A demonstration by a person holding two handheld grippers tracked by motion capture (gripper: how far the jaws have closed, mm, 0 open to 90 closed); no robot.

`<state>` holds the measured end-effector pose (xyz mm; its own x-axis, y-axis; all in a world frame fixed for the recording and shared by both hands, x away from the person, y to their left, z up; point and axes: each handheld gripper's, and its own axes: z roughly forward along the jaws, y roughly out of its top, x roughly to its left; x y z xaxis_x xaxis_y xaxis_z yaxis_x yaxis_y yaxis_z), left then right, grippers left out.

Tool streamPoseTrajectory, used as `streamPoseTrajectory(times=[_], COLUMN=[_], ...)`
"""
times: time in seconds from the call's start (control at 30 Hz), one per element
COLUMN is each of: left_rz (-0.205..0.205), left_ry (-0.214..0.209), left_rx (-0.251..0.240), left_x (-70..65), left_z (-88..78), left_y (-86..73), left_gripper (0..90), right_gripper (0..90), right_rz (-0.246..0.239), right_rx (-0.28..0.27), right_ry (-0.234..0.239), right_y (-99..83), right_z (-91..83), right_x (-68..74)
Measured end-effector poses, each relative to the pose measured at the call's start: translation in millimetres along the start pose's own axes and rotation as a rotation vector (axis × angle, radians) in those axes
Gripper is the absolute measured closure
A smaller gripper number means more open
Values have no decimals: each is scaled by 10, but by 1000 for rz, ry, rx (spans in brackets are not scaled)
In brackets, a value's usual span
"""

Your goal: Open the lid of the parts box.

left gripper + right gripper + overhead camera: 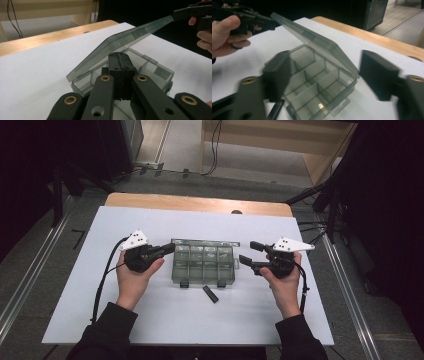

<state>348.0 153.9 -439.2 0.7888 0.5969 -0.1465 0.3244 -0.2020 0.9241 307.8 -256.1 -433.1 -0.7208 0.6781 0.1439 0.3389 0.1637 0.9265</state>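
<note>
A person sits at a white table (150, 320) with a two-jaw gripper in each hand. The landmark is a clear plastic compartment box (202, 262) lying flat in the middle of the table. It is divided into rows of small cells, and the ones that can be seen look empty.

The box's lid (120, 42) is partly raised. It tilts up from the box's far long side and leaves the cells uncovered at the front.

The left gripper (170, 249) is at the box's left end, near the far corner. Its jaws are clenched tight with nothing between them. In the right gripper view its tip meets the raised corner of the lid. In the left gripper view the closed jaws sit just under the lid's near end.

The right gripper (251, 252) is just beside the box's right end and apart from it. Its jaws are released and stand wide with nothing between the pads. The open cells show beyond them in the right gripper view, which is a little blurred.

Two small black latches (184, 283) are on the box's front side. A small black bar-shaped piece (210, 294) lies loose on the table just in front of the box.
</note>
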Motion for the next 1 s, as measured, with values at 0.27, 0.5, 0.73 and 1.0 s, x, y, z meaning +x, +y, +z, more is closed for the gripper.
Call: streamPoseTrajectory(times=[0.27, 0.5, 0.73, 1.0], left_rz=[-12, -27, -54, -75], left_ry=[-3, 7, 32, 31], left_rx=[-19, -37, -69, -79], left_x=[50, 111, 173, 211], left_z=[79, 120, 150, 181], left_y=[59, 50, 48, 40], left_gripper=[892, 892, 892, 891], right_gripper=[0, 0, 272, 558], right_rz=[33, -12, 49, 42], right_rx=[-41, -16, -73, -99], right_ry=[-128, -150, -182, -245], right_y=[40, 5, -3, 2], right_z=[91, 263, 347, 496], right_x=[-77, -20, -42, -60])
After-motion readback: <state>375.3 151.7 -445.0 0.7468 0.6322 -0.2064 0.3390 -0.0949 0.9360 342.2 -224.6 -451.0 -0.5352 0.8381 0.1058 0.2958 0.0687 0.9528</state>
